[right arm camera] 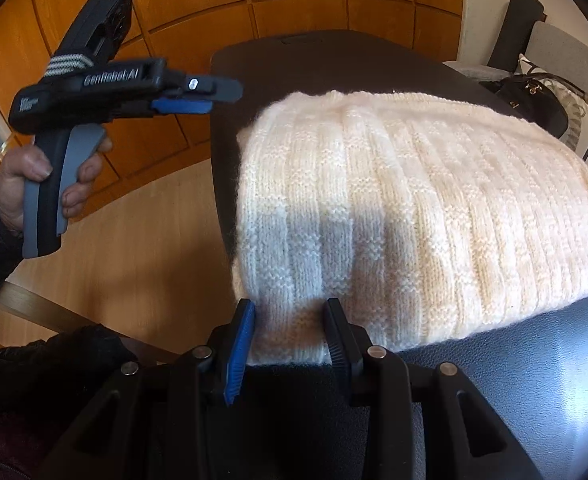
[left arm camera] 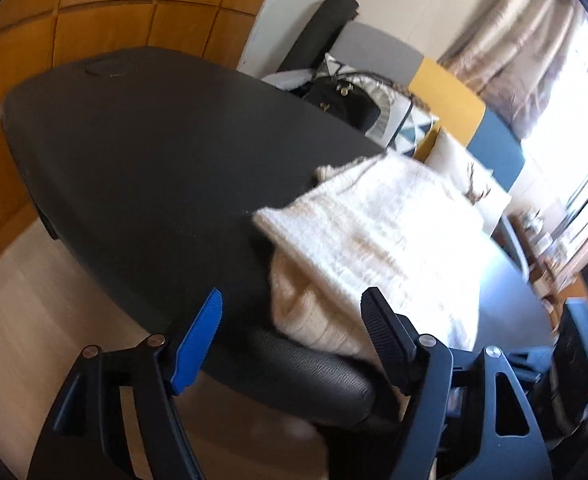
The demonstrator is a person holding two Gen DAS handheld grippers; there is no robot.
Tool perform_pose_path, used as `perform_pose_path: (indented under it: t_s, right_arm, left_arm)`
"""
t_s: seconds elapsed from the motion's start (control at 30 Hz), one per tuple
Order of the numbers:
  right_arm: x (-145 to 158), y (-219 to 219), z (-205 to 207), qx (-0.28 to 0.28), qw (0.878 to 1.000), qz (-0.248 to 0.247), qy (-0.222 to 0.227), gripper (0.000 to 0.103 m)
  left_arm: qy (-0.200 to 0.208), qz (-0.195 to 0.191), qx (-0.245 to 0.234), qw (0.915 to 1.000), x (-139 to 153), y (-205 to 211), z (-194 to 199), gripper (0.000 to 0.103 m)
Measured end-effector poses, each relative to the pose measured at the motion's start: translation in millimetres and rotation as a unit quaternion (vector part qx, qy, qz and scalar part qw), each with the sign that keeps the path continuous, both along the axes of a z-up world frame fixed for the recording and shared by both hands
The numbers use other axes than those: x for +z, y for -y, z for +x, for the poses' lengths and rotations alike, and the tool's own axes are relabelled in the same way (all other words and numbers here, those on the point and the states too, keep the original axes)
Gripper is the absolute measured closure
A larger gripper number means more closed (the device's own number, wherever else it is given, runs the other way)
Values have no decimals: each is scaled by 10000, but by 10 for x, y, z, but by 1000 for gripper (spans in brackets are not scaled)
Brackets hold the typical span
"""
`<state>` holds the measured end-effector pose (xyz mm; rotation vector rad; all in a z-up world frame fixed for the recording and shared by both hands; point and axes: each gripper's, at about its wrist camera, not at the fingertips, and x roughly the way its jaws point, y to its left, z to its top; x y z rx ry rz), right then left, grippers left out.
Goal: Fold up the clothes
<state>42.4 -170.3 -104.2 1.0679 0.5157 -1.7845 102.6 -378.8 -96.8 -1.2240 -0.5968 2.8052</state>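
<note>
Cream knit sweater (right arm camera: 394,208), one; claws, two.

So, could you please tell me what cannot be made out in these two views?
- Sweater underside, right wrist view: hidden by its folded top layer.
- Sweater's right side, same view: cut off by the frame edge.
- Shelf items, left wrist view: blurred and washed out by glare.

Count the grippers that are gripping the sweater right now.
1. The right gripper pinches the white sweater's near edge on the table. The left gripper stands open and empty beside the sweater's left end.
</note>
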Motion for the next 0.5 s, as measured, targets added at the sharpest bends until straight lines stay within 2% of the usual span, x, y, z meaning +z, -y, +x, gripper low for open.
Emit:
perform_pose_path:
  t_s: [0.13,0.2,0.23,0.27,0.37,0.43,0.5]
  right_arm:
    - [-1,9,30,52,10000,17,-59,67]
    - [1,11,52,74,9999,38,-100,66]
    - [0,13,58,81,9999,42,-107,66]
    - [-2,16,64,87,9999,45,-113,66]
    - [4,31,67,73,9999,69,-78,67]
    - [15,40,61,24,10000,82,-18,67]
    - [74,-1,17,-190,9997,-85,131,68]
  left_arm:
    - [332,-441,-136,9984,-80,-217,-227,31]
    - [528,-701,-190,9960,-129,-338,-377,46]
    - [624,-800,-245,9945,-162,-373,-416,70]
    - [647,-784,-334,9943,-182,-398,-405,82]
    - [619,-906,-428,9930,-168,-483,-400,92]
    - [611,-692,-329,9952,-177,-424,-361,94]
    - [477,-667,-201,9964,-123,-349,-290,95]
